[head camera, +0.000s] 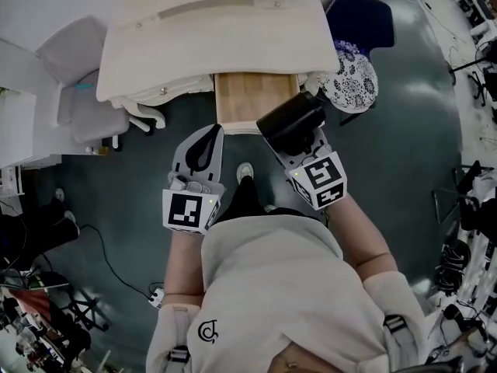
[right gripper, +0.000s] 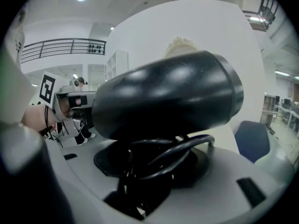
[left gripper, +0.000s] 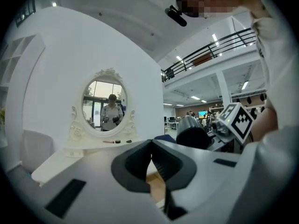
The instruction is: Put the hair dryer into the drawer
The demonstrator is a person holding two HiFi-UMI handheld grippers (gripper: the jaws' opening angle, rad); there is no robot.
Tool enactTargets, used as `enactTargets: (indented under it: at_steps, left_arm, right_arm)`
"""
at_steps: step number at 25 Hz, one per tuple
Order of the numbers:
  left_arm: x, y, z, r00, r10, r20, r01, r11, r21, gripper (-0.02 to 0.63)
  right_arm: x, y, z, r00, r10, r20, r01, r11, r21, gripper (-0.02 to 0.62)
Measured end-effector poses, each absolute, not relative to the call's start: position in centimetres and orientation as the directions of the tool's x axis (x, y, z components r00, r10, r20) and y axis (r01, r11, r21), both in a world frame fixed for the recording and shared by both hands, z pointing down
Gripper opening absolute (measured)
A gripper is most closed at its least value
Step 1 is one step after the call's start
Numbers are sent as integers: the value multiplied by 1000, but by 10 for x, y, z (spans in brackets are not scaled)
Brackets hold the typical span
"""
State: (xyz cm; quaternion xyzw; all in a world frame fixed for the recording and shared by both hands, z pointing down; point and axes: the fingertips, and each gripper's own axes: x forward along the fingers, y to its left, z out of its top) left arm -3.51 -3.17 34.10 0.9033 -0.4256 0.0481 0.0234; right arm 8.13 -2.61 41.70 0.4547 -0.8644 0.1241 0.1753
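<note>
My right claw [head camera: 304,152] was clenched on the hair dryer [right gripper: 168,94], a glossy black barrel with its cord looped between the jaws. My left claw [left gripper: 152,146], just beside it, had its jaws pressed together on nothing. Ahead of both claws the drawer [head camera: 252,98] stood open, bare wood inside. Beyond rose the white dressing table [head camera: 217,37] and oval mirror [left gripper: 104,101]; a patterned round stool [head camera: 351,84] stood right of the right claw.

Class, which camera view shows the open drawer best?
The head view: the drawer shows from above, pulled out. The left gripper view catches only a wooden sliver between its jaws; in the right gripper view the hair dryer hides it.
</note>
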Motion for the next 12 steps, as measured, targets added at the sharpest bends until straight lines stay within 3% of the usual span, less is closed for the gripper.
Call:
enactTargets:
  at_steps: [7, 12]
  left_arm:
    - [-45, -107, 350, 664, -741, 100, -747, -663, 51, 12]
    - [-54, -138, 366, 664, -738, 118, -747, -663, 51, 12]
  right_arm:
    - [63, -94, 447, -517, -696, 498, -826, 559, -76, 238]
    - [46, -122, 484, -549, -592, 589, -758, 651, -52, 238]
